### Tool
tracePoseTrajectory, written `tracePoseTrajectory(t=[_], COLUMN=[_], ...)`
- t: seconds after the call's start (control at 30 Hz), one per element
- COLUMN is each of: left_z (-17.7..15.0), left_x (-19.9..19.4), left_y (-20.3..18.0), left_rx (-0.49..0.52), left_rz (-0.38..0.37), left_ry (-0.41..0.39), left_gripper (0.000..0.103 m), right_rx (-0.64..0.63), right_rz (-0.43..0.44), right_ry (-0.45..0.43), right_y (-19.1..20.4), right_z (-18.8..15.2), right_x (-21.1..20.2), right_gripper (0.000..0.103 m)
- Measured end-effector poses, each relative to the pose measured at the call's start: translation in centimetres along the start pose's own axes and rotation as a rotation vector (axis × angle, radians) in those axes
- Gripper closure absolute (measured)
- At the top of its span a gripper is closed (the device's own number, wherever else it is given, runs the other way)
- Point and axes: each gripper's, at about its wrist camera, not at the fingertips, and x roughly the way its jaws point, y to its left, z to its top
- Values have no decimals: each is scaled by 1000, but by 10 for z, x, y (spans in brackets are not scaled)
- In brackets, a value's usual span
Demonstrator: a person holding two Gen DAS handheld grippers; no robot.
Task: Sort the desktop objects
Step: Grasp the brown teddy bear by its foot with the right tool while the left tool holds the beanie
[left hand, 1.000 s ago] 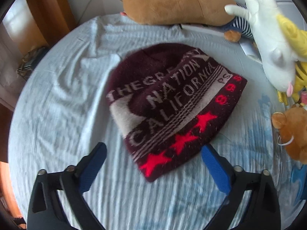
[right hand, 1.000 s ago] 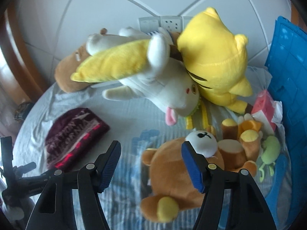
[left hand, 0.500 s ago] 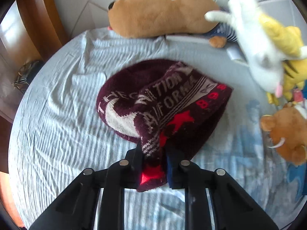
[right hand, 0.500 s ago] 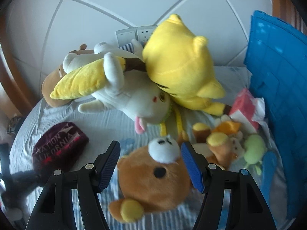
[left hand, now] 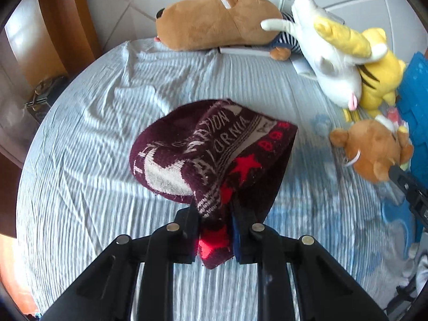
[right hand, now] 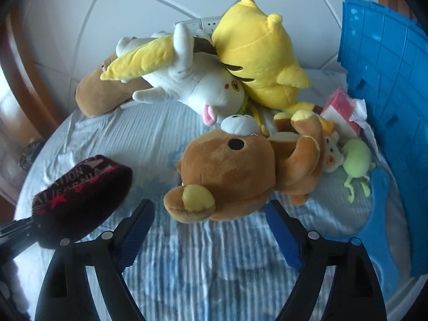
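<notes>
Beanie (left hand: 211,155) clenched by left hand-held gripper (left hand: 215,230); right hand-held gripper (right hand: 211,230), jaws just widened, empty.

Left gripper (left hand: 215,230) closed onto near edge of maroon beanie (left hand: 214,155); hem bunched and lifted off pale sheet (left hand: 80,160). Right gripper (right hand: 210,230) shifted toward brown bear (right hand: 235,171), jaws just been opening wider, nothing between them.

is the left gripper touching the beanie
Touching. The left wrist view shows the left gripper with fingers clamped on the beanie's star-patterned edge.
</notes>
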Motion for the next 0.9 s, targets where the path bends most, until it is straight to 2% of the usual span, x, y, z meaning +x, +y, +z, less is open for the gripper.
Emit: tracePoseTrajectory(t=[0.07, 0.1, 0.13, 0.33, 0.4, 0.47, 0.5, 0.53, 0.67, 0.7, 0.8, 0.83, 0.9], left_z=[-5, -8, -10, -16, -18, -20, -20, -20, -18, -16, -10, -9, -8], left_x=[5, 7, 10, 26, 33, 40, 41, 39, 16, 6, -22, -35, -52], left_y=[-2, -4, -4, -7, -6, -6, -6, -7, -9, -9, -12, -14, -19], left_rx=[3, 3, 3, 8, 7, 10, 17, 23, 34, 35, 38, 40, 48], left_rz=[3, 2, 1, 5, 8, 12, 11, 9, -10, -18, -47, -63, -82], left_ry=[3, 4, 3, 17, 26, 33, 26, 16, -27, -42, -73, -87, -100], left_gripper=[84, 84, 84, 84, 84, 84, 84, 84, 85, 85, 86, 86, 86], right_rx=[-32, -50, -68, -169, -206, -248, -262, -263, -246, -237, -189, -165, -141], right_rz=[-20, -32, -45, -158, -197, -248, -280, -294, -225, -204, -123, -91, -59], right_ry=[-18, -30, -42, -138, -173, -205, -224, -246, -254, -259, -249, -238, -226], right_y=[5, 9, 13, 32, 38, 42, 43, 42, 27, 23, 7, 1, -7], right_z=[-4, -6, -8, -15, -16, -17, -17, -15, -2, 0, 7, 8, 10], right_x=[5, 8, 11, 20, 24, 29, 31, 30, 17, 8, -20, -29, -47], right_gripper=[20, 32, 39, 38, 32, 35, 54, 59, 69, 80, 88, 102, 103])
